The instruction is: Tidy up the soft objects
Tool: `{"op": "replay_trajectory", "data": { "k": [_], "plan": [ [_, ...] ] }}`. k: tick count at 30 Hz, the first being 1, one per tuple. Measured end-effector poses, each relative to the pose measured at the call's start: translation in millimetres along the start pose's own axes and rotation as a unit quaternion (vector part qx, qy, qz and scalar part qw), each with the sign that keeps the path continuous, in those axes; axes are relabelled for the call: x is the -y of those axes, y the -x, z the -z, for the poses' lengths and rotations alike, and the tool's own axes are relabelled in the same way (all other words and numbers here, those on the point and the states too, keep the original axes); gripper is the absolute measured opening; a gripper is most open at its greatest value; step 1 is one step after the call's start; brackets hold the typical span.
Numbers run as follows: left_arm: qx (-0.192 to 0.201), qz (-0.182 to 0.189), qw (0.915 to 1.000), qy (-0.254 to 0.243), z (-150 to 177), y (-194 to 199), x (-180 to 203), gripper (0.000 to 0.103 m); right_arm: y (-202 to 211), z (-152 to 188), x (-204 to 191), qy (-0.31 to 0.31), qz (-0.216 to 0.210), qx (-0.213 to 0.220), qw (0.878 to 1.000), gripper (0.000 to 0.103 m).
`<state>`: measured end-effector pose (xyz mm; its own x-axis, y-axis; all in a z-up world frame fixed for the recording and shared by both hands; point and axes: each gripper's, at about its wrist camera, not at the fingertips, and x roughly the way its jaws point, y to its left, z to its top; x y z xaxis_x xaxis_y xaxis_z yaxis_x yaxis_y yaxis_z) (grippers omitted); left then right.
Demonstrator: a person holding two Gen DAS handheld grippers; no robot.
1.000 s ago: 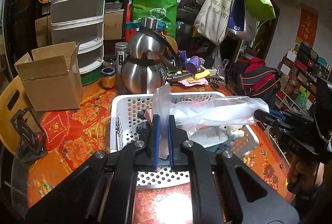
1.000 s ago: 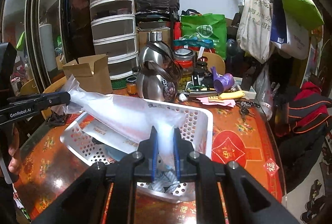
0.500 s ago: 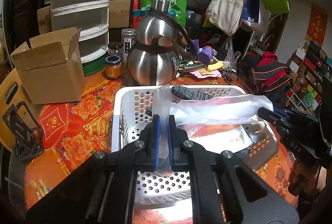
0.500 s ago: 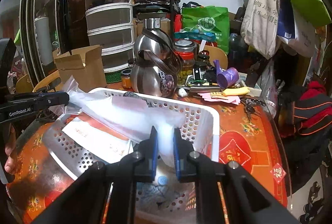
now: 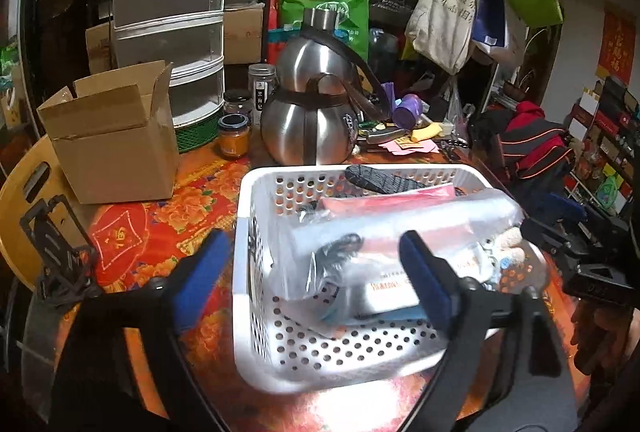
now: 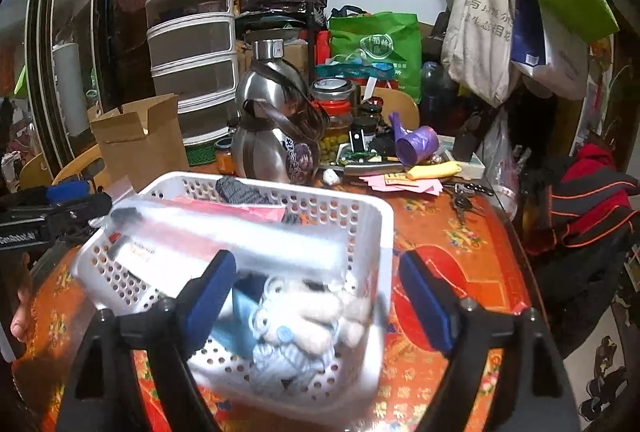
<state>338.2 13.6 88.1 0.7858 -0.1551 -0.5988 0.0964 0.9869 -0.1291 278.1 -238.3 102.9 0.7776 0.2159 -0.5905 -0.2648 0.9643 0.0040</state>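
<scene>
A white perforated basket (image 5: 248, 272) (image 6: 360, 232) stands on the red floral table. A clear plastic bag (image 5: 392, 232) (image 6: 248, 236) lies across it, over a white and blue plush toy (image 6: 296, 324), a red packet (image 5: 384, 197) and a dark knitted item (image 5: 376, 179). My left gripper (image 5: 316, 276) is open and empty, its blue pads either side of the basket's near left end. My right gripper (image 6: 320, 296) is open and empty above the plush end. Each gripper shows in the other's view, the right gripper (image 5: 576, 236) and the left gripper (image 6: 60, 207).
A steel kettle (image 5: 312, 119) stands just behind the basket. An open cardboard box (image 5: 112, 135) is at the left, with jars (image 5: 234, 135) and stacked drawers (image 5: 168, 43) behind. Papers and a purple roll (image 6: 416, 143) lie at the back right. Bags hang above.
Both grippers opened and let go of the plastic bag, which dropped from being stretched between them to lying in the basket. Both grippers drew slightly closer over the basket.
</scene>
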Motion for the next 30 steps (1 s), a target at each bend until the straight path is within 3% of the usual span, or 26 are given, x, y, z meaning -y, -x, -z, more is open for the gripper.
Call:
{"op": "replay_trajectory", "data": {
  "k": [2, 4, 12, 15, 17, 21, 24, 27, 30],
  "plan": [
    [0.000, 0.008, 1.0000, 0.000, 5, 8, 0, 0.097, 4, 6, -1, 0.000, -0.001, -0.010, 1.000, 0.100],
    [0.007, 0.008, 0.9999, -0.004, 12, 17, 1, 0.103, 10, 13, -4, 0.004, -0.006, -0.009, 1.000, 0.102],
    [0.009, -0.001, 0.9999, -0.009, 44, 46, 3, 0.103, 47, 38, -10, -0.026, -0.027, -0.006, 0.999, 0.103],
    [0.010, 0.014, 0.9998, 0.007, 57, 67, 1, 0.103, 70, 48, -15, -0.036, -0.005, -0.003, 0.999, 0.103],
    [0.011, 0.003, 0.9999, 0.002, 67, 86, 3, 0.103, 94, 58, -24, -0.032, 0.016, 0.004, 0.999, 0.103],
    [0.036, -0.006, 0.9993, -0.006, 91, 137, 11, 0.103, 140, 81, -47, 0.001, -0.004, -0.001, 1.000, 0.103],
    [0.040, -0.017, 0.9990, -0.010, 109, 170, 20, 0.103, 170, 97, -62, 0.005, 0.011, 0.008, 1.000, 0.103],
    [0.051, -0.013, 0.9986, -0.011, 131, 205, 29, 0.103, 204, 111, -73, -0.008, 0.033, 0.038, 0.999, 0.103],
    [0.052, -0.018, 0.9983, -0.017, 149, 239, 36, 0.103, 237, 118, -77, -0.050, 0.025, 0.045, 0.997, 0.103]
  ]
}}
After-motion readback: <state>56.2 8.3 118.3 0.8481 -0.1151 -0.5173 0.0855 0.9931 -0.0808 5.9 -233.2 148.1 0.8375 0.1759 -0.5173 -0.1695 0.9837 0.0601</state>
